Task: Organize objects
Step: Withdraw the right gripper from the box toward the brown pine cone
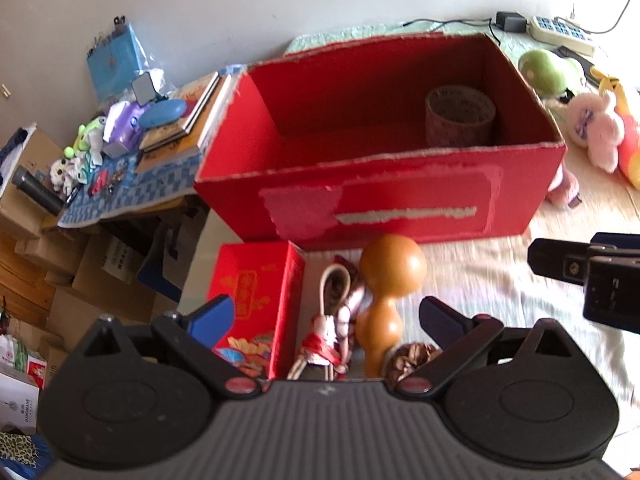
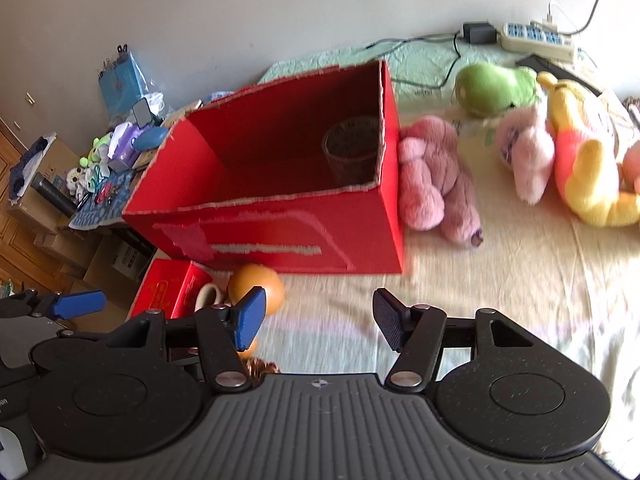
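A big open red cardboard box [image 1: 400,204] [image 2: 280,236] stands on the bed with a roll of brown tape [image 1: 460,116] [image 2: 352,152] inside. In front of it lie a wooden gourd [image 1: 386,296] [image 2: 258,284] with a red-tasselled cord [image 1: 332,320], a walnut [image 1: 412,360] and a small red gift box [image 1: 256,300] [image 2: 168,288]. My left gripper [image 1: 326,320] is open, its fingers either side of the gourd and cord, just above them. My right gripper [image 2: 318,322] is open and empty over bare bedsheet, right of the gourd.
Plush toys lie right of the box: pink [image 2: 436,176], green [image 2: 496,88], yellow-and-pink [image 2: 588,160]. A power strip [image 2: 536,40] and cables sit at the back. A cluttered side table [image 1: 132,184] with books and cardboard boxes [image 1: 100,272] stand left, off the bed edge.
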`<state>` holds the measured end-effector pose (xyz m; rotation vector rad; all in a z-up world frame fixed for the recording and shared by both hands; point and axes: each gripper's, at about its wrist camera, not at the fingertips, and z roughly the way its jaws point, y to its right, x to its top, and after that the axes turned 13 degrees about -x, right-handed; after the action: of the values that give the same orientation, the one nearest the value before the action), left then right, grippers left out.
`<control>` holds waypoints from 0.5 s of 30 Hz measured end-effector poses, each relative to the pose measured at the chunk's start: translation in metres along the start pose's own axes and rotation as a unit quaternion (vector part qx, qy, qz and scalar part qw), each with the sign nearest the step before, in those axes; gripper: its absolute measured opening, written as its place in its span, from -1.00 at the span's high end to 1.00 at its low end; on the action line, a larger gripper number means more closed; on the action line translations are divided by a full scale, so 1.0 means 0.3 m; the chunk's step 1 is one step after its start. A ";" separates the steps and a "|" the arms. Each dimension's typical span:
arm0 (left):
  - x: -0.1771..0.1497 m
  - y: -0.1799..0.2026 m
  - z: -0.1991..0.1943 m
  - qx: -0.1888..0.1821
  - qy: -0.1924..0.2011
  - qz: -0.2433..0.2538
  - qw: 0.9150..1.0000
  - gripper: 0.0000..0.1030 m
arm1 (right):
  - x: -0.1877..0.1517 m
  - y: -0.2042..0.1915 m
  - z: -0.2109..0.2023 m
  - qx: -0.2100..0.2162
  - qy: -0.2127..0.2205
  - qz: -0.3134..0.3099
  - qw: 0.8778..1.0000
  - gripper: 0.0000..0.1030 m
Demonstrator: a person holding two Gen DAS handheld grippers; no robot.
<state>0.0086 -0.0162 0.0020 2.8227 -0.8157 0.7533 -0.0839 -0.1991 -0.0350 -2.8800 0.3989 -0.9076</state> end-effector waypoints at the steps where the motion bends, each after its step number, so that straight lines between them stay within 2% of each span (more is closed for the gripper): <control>1: -0.005 0.004 0.004 0.000 -0.003 0.001 1.000 -0.93 | -0.005 0.002 0.005 0.001 -0.004 0.000 1.000 -0.22; 9: -0.043 0.011 0.042 -0.011 -0.028 -0.001 1.000 -0.93 | -0.043 0.010 0.056 0.019 -0.049 0.011 0.999 -0.25; 15: -0.077 0.019 0.075 -0.033 -0.051 0.003 0.998 -0.93 | -0.066 0.013 0.095 0.037 -0.076 0.016 0.996 -0.25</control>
<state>-0.0016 -0.0156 -0.0292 2.8212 -0.8489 0.5756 -0.0839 -0.1971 -0.0698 -2.8407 0.3871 -0.6772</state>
